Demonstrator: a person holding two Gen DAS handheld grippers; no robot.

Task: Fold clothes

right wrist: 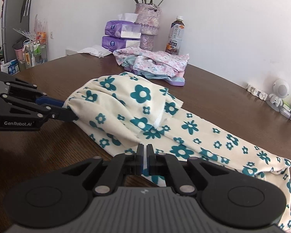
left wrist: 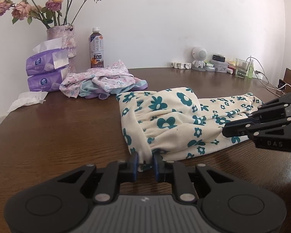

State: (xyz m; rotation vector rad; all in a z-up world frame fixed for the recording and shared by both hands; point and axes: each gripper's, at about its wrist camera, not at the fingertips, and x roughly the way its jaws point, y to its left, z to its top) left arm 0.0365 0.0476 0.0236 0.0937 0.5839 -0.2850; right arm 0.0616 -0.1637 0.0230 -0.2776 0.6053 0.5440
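Cream trousers with teal flowers lie partly folded on the brown table. My left gripper pinches the gathered waistband corner between its blue pads; from the right wrist view it enters at the left, clamped on the same waistband. My right gripper is shut on the near edge of the trousers at mid-length; the left wrist view has it at the right, closed on the fabric. A crumpled pile of pink floral and blue clothes sits farther back.
Against the wall stand a vase of dried roses, two purple tissue packs, a tea bottle and a loose tissue. A small white robot figure, a glass, small boxes and cables crowd the far right corner.
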